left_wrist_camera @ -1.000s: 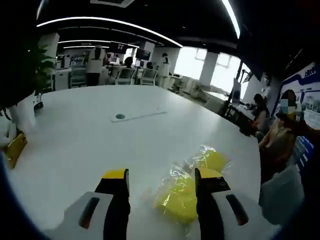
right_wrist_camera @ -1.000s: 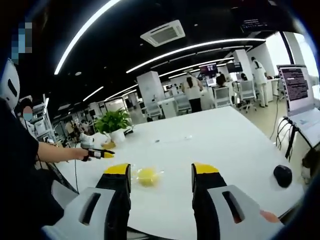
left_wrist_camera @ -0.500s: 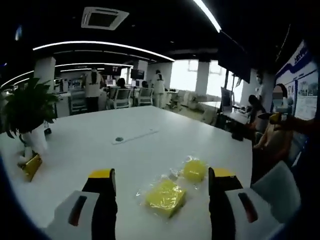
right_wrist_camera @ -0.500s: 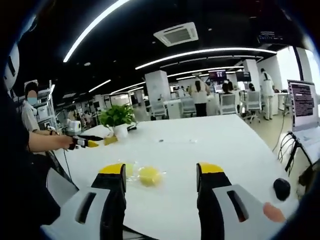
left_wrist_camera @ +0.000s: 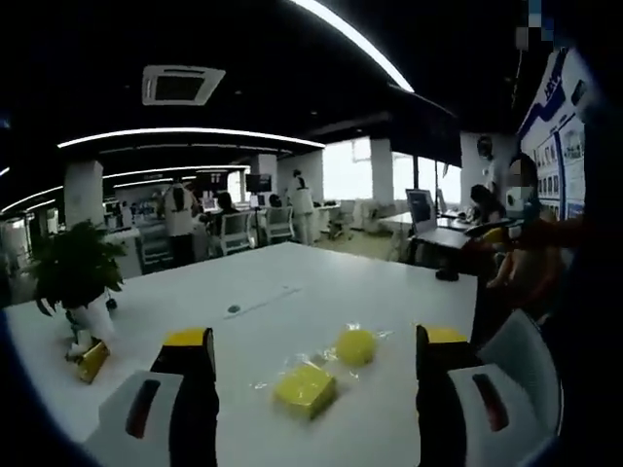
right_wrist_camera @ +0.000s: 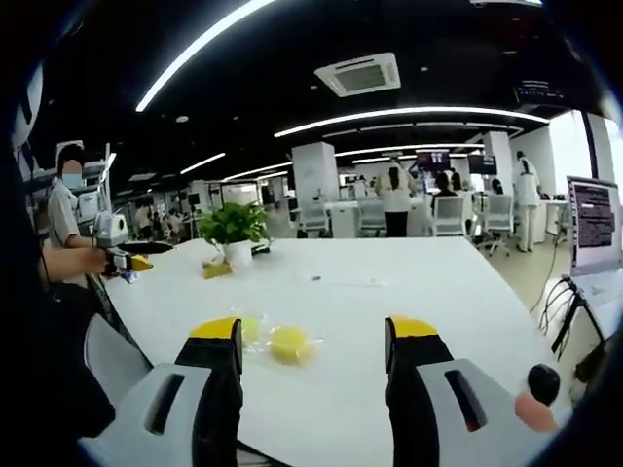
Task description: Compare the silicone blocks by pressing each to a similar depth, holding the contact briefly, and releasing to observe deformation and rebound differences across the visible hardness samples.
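Jaws of the left gripper (left_wrist_camera: 316, 355) are standing wide apart and holding nothing, rising from the bottom of the left gripper view with their yellow tips over the white surface (left_wrist_camera: 292, 292). Between them, a little ahead of the tips, a square yellow silicone block (left_wrist_camera: 304, 387) is lying flat in clear wrapping, and a round yellow silicone block (left_wrist_camera: 356, 345) is sitting just beyond it toward the right jaw, also wrapped; the two are lying close together, though whether they are touching cannot be told. Neither jaw is touching either block. A potted plant (left_wrist_camera: 76, 277) is standing near the left edge of the surface with a small yellow item (left_wrist_camera: 93, 359) beside it. In the right gripper view, the jaws of the right gripper (right_wrist_camera: 313, 336) are likewise spread wide and gripping nothing. The same two blocks are lying between them, nearer the left jaw: the round one (right_wrist_camera: 288, 343) in the open gap, the other partly hidden behind the left jaw's tip. The plant (right_wrist_camera: 234, 229) is sitting farther back on the surface (right_wrist_camera: 409, 282), and a person's hand (right_wrist_camera: 97, 261) at the far left is holding the other gripper above the surface's edge.
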`<control>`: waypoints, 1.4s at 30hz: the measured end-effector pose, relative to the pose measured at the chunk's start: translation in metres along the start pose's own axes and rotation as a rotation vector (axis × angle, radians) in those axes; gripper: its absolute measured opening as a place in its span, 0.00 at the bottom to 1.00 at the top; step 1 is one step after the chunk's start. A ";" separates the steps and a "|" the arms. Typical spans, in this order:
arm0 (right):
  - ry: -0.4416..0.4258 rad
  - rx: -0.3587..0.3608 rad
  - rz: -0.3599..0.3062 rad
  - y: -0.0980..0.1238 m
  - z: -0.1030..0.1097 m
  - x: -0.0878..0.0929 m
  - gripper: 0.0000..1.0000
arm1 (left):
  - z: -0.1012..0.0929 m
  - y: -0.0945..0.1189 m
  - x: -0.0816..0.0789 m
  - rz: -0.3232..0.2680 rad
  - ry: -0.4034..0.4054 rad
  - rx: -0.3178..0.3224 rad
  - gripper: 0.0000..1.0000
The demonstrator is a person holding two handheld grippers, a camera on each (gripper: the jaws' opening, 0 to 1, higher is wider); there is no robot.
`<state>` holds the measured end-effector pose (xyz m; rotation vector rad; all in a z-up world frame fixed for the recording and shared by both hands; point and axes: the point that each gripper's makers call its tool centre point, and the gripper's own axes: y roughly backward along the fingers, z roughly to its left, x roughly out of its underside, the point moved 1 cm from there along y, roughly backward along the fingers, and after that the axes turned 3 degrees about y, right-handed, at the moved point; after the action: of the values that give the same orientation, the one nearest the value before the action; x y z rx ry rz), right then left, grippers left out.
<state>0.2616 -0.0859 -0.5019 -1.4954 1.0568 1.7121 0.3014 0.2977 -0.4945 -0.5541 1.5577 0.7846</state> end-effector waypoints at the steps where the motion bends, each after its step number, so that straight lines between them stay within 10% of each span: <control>1: 0.002 -0.002 0.004 -0.001 0.001 0.000 0.54 | 0.000 0.005 0.001 0.002 -0.010 -0.005 0.85; 24: 0.119 0.072 0.073 -0.020 0.045 -0.012 0.55 | 0.002 0.091 0.021 0.003 0.081 -0.085 0.97; 42: 0.177 0.096 0.106 -0.027 0.038 -0.015 0.55 | 0.003 0.083 0.043 0.122 0.123 -0.086 0.98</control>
<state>0.2693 -0.0389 -0.4903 -1.5769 1.3127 1.5968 0.2362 0.3578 -0.5233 -0.5835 1.6894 0.9277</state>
